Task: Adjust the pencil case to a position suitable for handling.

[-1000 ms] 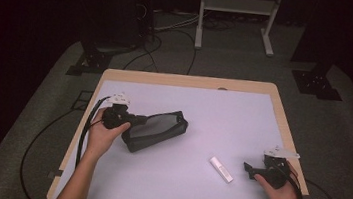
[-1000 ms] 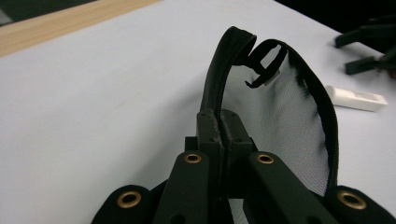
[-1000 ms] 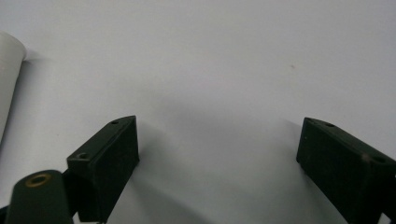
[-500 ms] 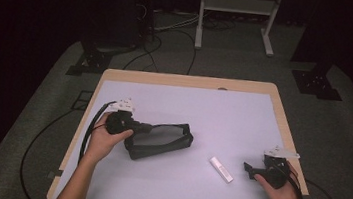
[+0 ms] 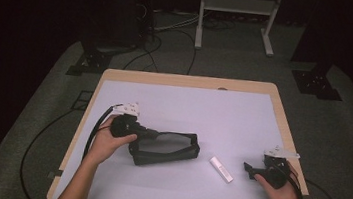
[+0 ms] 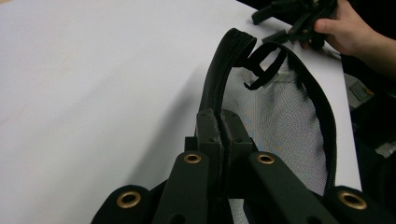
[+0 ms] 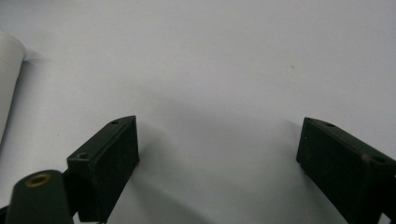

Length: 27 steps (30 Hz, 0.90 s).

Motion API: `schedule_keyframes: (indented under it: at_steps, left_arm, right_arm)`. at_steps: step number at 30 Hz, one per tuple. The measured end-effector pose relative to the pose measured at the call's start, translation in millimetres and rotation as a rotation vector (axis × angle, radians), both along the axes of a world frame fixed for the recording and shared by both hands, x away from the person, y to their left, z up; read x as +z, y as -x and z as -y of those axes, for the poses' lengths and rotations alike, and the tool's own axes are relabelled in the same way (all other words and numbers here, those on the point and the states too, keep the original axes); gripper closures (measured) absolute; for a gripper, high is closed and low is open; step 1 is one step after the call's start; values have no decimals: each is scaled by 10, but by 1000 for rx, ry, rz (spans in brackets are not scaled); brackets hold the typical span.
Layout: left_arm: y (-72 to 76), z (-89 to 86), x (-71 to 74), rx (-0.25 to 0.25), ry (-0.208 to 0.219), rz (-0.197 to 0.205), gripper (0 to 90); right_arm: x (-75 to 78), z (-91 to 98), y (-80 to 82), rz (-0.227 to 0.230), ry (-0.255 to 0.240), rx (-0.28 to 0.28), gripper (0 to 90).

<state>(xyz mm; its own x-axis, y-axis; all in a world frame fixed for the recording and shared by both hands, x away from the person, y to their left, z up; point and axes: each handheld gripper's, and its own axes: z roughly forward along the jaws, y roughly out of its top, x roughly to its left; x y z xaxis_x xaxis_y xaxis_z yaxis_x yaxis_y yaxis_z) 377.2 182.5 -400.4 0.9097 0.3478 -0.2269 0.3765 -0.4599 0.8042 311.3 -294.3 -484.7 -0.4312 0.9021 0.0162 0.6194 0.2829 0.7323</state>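
The thing in hand is a black mesh pouch with a zipped fabric rim (image 5: 164, 148), lying on the white counter (image 5: 188, 111) left of the middle, its long side running across. The left gripper (image 5: 141, 133) has its jaws pressed together on the pouch's left end, pinching the stitched rim; the left gripper view shows the two pads closed on the black edge band (image 6: 219, 126) with the see-through mesh panel (image 6: 280, 135) sagging away beyond them.

By the look of it the pouch is light and limp. The mesh has no stiffness of its own and will fold or droop wherever it is not held, so a single pinch at one end will probably let the far end drag or hang. The padded zip rim is the firmest part and the sensible place to hold; the bare mesh could snag or stretch in a grip. A small black loop (image 6: 261, 70) at the far end looks like a second handhold for spreading the mouth.

The right gripper (image 5: 249, 171) rests near the counter's right edge, jaws spread wide with nothing between them. Just left of it lies a small white oblong stick (image 5: 221, 169), well apart from the pouch; it looks rigid, light and smooth, so a grip across its narrow sides should suit
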Motion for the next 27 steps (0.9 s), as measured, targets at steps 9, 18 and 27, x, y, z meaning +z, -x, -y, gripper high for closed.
schedule_keyframes:
  at_steps: [9, 18, 27]
  left_arm:
    - [31, 104, -29, -70, -13, -11, 882]
    - [63, 195, -29, -130, -20, -14, 882]
    - [69, 252, -60, -153, -15, -22, 882]
  right_arm:
    - [0, 0, 0, 0, 0, 0, 118]
    - [0, 1, -1, 0, 0, 0, 118]
    - [0, 1, 0, 0, 0, 0, 118]
